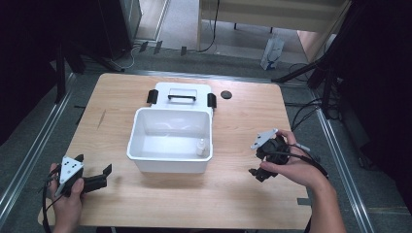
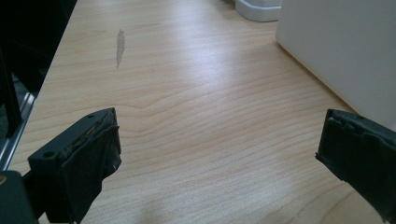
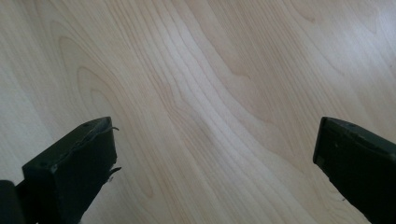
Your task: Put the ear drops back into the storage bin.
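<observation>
**Two spread grippers flank one open white box**

One white plastic storage box [image 1: 170, 141] stands open near the middle of the wooden table [image 1: 233, 194]. One small white bottle [image 1: 200, 147] stands upright in its near right corner. One lid [image 1: 182, 94], with one black handle and two black latches, lies just behind the box. One black round disc [image 1: 225, 94] sits beside the lid.

The left gripper [image 1: 92, 177] rests near the box's left wall, jaws released and wide, grasping nothing. The right gripper [image 1: 260, 165] hangs right of the box, jaws likewise spread and empty over bare wood.
</observation>
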Motion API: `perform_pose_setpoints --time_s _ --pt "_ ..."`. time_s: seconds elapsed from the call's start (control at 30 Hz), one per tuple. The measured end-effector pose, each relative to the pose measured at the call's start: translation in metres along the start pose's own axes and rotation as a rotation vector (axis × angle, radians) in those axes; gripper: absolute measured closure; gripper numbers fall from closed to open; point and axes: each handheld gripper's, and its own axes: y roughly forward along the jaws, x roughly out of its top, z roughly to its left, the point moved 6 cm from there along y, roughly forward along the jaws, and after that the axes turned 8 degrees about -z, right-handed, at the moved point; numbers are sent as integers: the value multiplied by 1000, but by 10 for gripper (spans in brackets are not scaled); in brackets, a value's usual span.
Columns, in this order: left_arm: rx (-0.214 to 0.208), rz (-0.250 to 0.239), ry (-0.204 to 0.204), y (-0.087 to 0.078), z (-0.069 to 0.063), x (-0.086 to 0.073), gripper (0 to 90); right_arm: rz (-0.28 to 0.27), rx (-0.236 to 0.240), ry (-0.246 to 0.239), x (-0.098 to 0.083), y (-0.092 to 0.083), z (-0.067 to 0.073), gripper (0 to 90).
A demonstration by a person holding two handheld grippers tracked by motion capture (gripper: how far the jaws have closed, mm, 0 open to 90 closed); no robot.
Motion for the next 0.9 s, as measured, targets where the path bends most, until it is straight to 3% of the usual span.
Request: perform_pose_setpoints --time_s 0.07,0.1,0.3,0.4,0.53,0.6,0.63,0.67,0.7,0.73,0.9 --pt "-1 1 2 0 0 0 0 -22 -14 30 -10 3 0 0" --pt "0 1 1 0 0 0 0 -62 -23 69 -20 6 1 0" --pt "-2 1 1 0 0 0 0 -145 -41 130 -41 12 2 0" --pt "-1 0 -1 0 0 0 0 -211 -68 169 -54 13 4 0" --pt "-2 2 0 0 0 0 0 -310 -94 259 -74 11 5 0" --pt "-3 1 1 0 0 0 0 -341 -106 271 -84 11 6 9" --pt "-4 0 2 0 0 0 0 -384 -109 293 -94 11 7 9" --pt "-2 -1 3 0 0 0 0 -384 -109 293 -94 11 7 9" --pt "-3 -2 3 0 0 0 0 -422 -123 323 -104 10 9 10" --pt "-1 -4 1 0 0 0 0 -422 -123 323 -104 10 9 10" --pt "-4 -1 4 0 0 0 0 -561 -222 430 -127 5 12 9"
